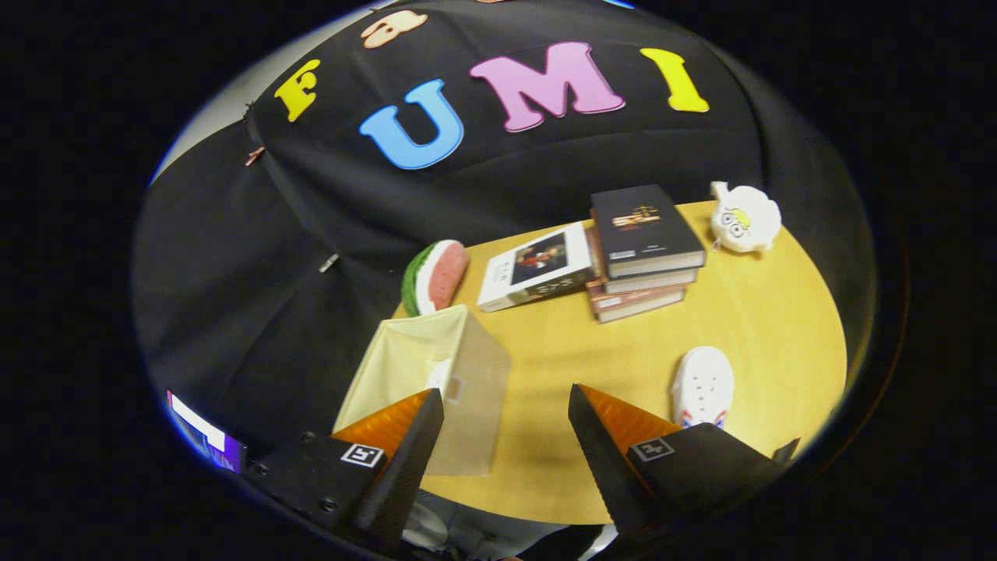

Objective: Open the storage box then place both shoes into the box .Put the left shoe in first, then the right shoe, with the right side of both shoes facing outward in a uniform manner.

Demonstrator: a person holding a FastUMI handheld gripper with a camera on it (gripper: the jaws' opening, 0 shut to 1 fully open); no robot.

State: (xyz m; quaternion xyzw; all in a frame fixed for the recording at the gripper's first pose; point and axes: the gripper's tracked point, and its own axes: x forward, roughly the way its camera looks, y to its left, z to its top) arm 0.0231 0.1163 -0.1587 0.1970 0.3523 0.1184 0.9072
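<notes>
- Two fingers of the gripper stand spread wide with nothing between them, held above the near part of the round wooden table.
- Just ahead of the left finger sits the storage box, a pale fabric cube with its top open and a small pull tab on its near face. It looks soft-walled and light, so I judge it would slide or buckle if pushed hard.
- Just beyond the right finger lies a white shoe, a perforated clog that seems to be moulded foam: light, springy, a little slick. Its rim or heel would give the surest hold. I can make out one shoe on the table; whether it is the left or the right I cannot tell.
- Farther off stand a stack of books, a watermelon-slice cushion and a white plush toy.
</notes>
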